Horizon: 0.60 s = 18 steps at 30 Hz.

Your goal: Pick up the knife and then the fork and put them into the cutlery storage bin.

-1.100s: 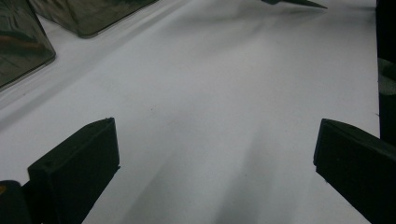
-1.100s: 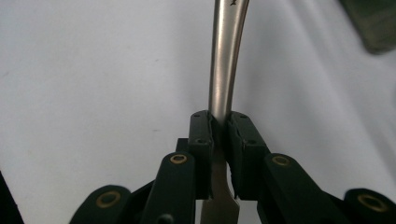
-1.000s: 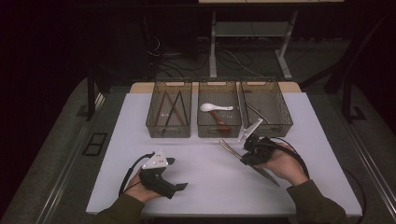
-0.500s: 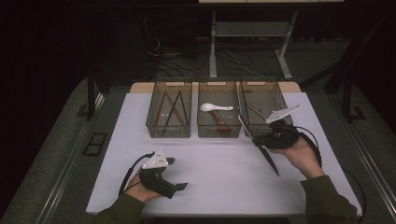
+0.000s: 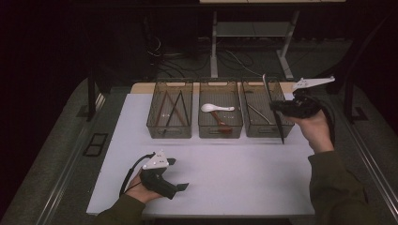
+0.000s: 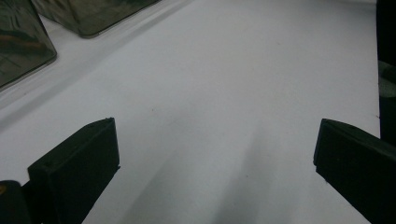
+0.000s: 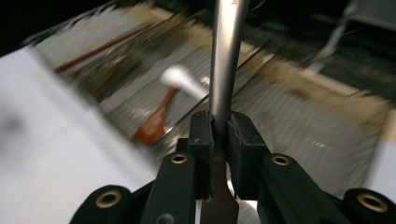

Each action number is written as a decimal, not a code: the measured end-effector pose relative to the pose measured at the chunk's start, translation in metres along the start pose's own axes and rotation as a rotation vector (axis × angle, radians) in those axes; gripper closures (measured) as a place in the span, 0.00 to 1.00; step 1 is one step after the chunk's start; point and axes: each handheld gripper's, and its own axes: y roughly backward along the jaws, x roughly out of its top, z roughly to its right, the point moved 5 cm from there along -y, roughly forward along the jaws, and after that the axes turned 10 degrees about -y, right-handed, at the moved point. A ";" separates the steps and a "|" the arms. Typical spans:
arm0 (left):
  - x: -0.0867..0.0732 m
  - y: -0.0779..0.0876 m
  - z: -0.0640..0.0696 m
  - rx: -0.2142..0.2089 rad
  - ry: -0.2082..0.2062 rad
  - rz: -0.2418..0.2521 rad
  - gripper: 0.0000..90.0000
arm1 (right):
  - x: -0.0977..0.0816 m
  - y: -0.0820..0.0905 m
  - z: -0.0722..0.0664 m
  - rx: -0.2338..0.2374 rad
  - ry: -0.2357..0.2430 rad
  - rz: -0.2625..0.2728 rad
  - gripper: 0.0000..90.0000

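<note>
My right gripper (image 5: 277, 108) is shut on a long metal utensil (image 5: 273, 108), held in the air at the right edge of the right bin (image 5: 254, 85). The utensil runs from above the bin's far rim down to its near right corner. In the right gripper view the pads (image 7: 201, 135) clamp the steel handle (image 7: 225, 56), which rises straight ahead of my right gripper (image 7: 219, 130). My left gripper (image 5: 178, 174) rests on the white table (image 5: 244, 173) at the front left, open, with nothing between its jaws (image 6: 215, 149).
Three clear bins stand in a row at the table's far side. The left bin (image 5: 169, 136) holds chopsticks (image 5: 174, 107). The middle bin (image 5: 220, 137) holds a white spoon (image 5: 217, 108) and a brown spoon (image 5: 223, 123). A metal utensil (image 5: 257, 113) lies in the right bin.
My right hand has risen and swung to the right with the utensil, from the table in front of the bins to the right bin's edge. The left hand stayed still.
</note>
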 end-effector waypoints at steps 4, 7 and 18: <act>0.000 0.000 0.000 -0.001 0.002 0.003 0.00 | 0.023 -0.002 0.017 -0.080 -0.026 0.068 0.89; 0.000 0.000 0.000 -0.001 0.002 0.004 0.00 | 0.032 -0.010 0.029 -0.129 -0.040 0.102 0.89; 0.001 -0.001 0.002 -0.011 0.013 0.016 0.00 | 0.020 -0.060 0.057 -0.163 -0.115 -0.011 0.89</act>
